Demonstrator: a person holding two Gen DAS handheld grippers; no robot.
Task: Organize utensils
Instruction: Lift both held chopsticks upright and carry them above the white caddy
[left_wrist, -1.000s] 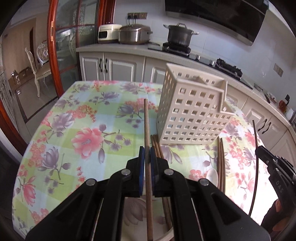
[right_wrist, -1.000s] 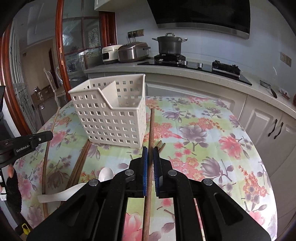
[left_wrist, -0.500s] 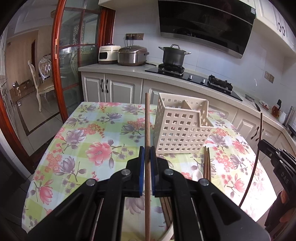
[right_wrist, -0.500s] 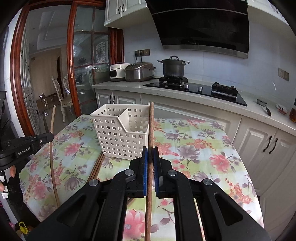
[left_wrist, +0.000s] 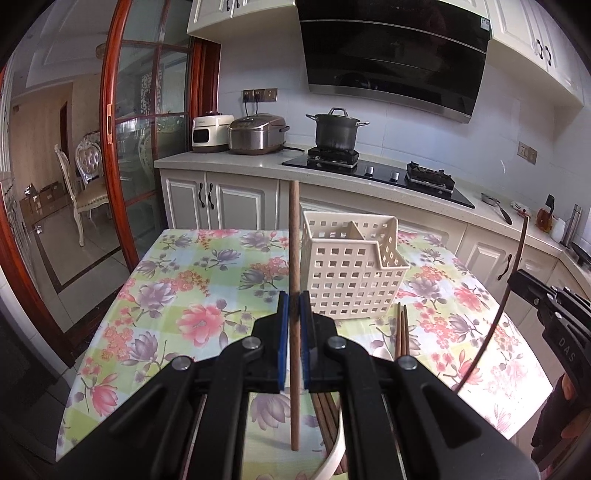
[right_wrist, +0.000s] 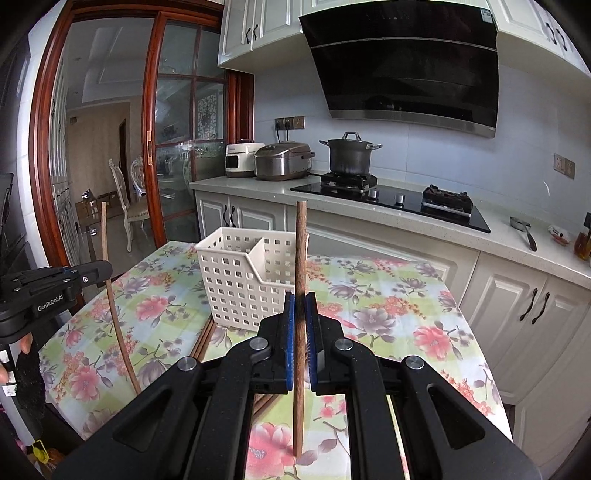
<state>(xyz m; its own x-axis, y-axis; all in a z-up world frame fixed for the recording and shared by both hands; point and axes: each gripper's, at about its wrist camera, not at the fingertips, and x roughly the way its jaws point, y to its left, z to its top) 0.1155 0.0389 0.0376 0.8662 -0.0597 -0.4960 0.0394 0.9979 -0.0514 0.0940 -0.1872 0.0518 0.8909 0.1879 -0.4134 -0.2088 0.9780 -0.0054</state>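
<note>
Both grippers grip one wooden chopstick each, jaws clamped tight: the left gripper holds the left chopstick upright, the right gripper the right chopstick. The white basket stands on the flowered counter, at one o'clock of the left gripper; more chopsticks lie at its foot.

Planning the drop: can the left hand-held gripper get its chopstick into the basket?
Probably yes. The left hand-held gripper holds its chopstick upright beside the basket, whose open top looks clear.
</note>
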